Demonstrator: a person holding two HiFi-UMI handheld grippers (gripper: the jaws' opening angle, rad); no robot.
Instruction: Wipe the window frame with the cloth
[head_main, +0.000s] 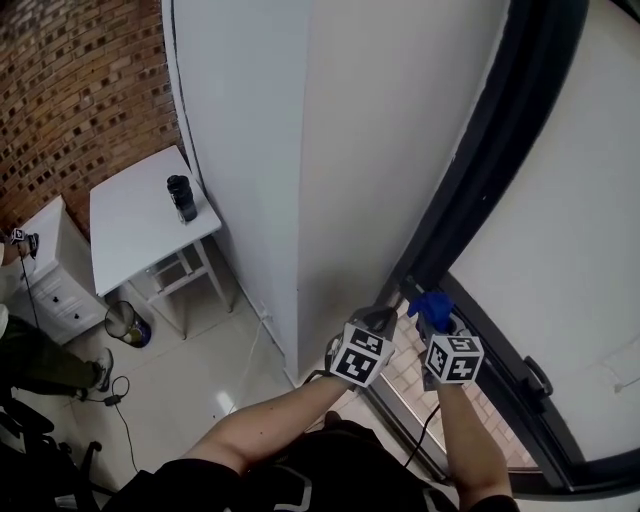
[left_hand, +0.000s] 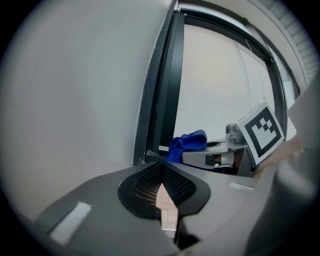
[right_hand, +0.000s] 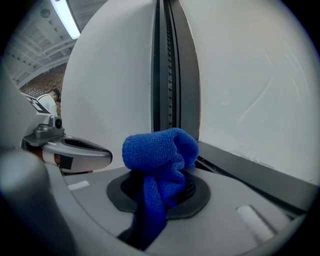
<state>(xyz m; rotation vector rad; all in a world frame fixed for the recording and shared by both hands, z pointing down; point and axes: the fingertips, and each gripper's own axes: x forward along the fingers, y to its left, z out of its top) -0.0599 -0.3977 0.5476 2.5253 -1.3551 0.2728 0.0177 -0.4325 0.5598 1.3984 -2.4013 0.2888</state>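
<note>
**At the frame's lower corner: cloth in the right tongs, upright ahead**

Low by the corner of the frame (right_hand: 167, 65), the right tongs (right_hand: 161, 192) are clamped on the blue cloth (right_hand: 160, 150), whose bunched end sticks out past the tips. The dark frame lies straight ahead of the cloth, and the upright's long axis runs up and away from the tongs. I cannot tell whether cloth and frame touch. The left tongs (left_hand: 161, 169) sit just beside, on the side of the white wall (left_hand: 75, 100), pressed together on nothing. The right is nearer the frame, so the wipe looks to be its job, probably along the upright.
</note>
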